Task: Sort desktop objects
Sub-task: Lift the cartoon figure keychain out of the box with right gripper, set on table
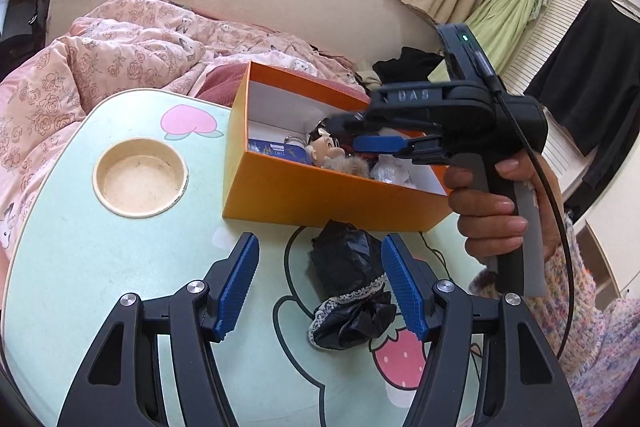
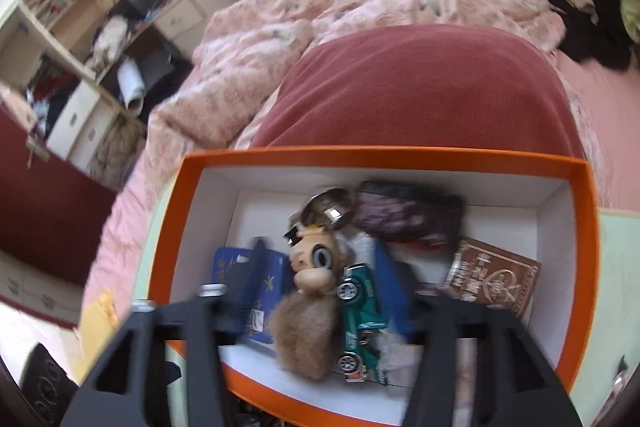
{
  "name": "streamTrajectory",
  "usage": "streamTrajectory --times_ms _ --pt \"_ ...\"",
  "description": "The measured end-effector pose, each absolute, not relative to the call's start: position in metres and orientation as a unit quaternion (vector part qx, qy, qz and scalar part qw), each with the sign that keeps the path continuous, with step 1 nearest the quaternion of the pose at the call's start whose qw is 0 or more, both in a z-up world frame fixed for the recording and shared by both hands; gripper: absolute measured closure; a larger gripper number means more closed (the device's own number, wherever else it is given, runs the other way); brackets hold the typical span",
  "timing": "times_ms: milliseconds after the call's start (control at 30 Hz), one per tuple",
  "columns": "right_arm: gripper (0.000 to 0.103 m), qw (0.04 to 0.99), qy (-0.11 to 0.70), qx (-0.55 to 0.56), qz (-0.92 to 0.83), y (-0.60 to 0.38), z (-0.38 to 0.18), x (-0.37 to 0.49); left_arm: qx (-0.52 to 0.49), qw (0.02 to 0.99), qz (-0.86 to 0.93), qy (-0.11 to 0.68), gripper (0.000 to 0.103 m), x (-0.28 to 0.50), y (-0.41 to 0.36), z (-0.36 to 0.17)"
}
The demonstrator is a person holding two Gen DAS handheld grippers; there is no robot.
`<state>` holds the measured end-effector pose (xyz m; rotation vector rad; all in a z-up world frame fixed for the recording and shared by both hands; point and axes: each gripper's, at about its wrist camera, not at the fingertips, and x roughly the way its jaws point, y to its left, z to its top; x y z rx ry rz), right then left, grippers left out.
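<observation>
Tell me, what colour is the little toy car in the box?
Green. The toy car shows best in the right wrist view, lying beside the furry doll keychain.

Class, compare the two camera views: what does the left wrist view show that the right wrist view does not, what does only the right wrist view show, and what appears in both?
Only the left wrist view shows the crumpled black lace-trimmed cloth lying on the pale green cartoon-printed table, between the open left gripper, and the hand holding the right gripper.

Only the right wrist view shows the green toy car and brown printed packet.

Both show the orange cardboard box and furry doll keychain.
</observation>
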<state>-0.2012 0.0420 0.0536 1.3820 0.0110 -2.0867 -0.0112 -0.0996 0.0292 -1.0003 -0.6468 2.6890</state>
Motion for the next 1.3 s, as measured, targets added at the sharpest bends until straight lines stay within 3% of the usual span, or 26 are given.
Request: streamTrajectory --times_ms 67,100,167,333,533,733,1100,1233,1300 --pt "0.044 0.311 0.049 0.528 -0.789 0.026 0.048 -0.197 -0.337 0.1 0.91 -0.221 0.039 -0.01 -0.101 0.029" --pt "0.061 0.304 0.078 0.534 -0.786 0.018 0.043 -0.196 -0.336 0.099 0.91 -0.223 0.039 -0.009 -0.101 0.029" --pt "0.069 0.308 0.069 0.533 -0.785 0.014 0.036 -0.197 -0.334 0.097 0.91 -0.226 0.039 -0.009 -0.1 0.03" --pt "0.069 0.337 0.0 0.531 -0.778 0.032 0.037 -0.199 -0.332 0.091 0.91 -0.23 0.039 -0.007 -0.104 0.031" --pt "0.069 0.406 -0.074 0.448 -0.793 0.076 0.102 -0.175 -0.325 0.086 0.912 -0.237 0.039 -0.006 -0.11 0.034" --pt "0.069 0.44 -0.079 0.392 -0.804 0.128 0.142 -0.136 -0.325 0.088 0.913 -0.232 0.039 -0.01 -0.115 0.038" --pt "0.07 0.369 -0.054 0.527 -0.764 0.158 0.03 -0.091 -0.325 0.112 0.921 -0.186 0.039 -0.037 -0.114 0.072" --pt "0.069 0.336 -0.034 0.506 -0.794 0.153 0.007 -0.084 -0.348 0.125 0.913 -0.174 0.039 -0.057 -0.103 0.081" --pt "0.064 0.318 -0.023 0.467 -0.825 0.151 0.006 -0.08 -0.36 0.135 0.906 -0.177 0.039 -0.067 -0.099 0.085"
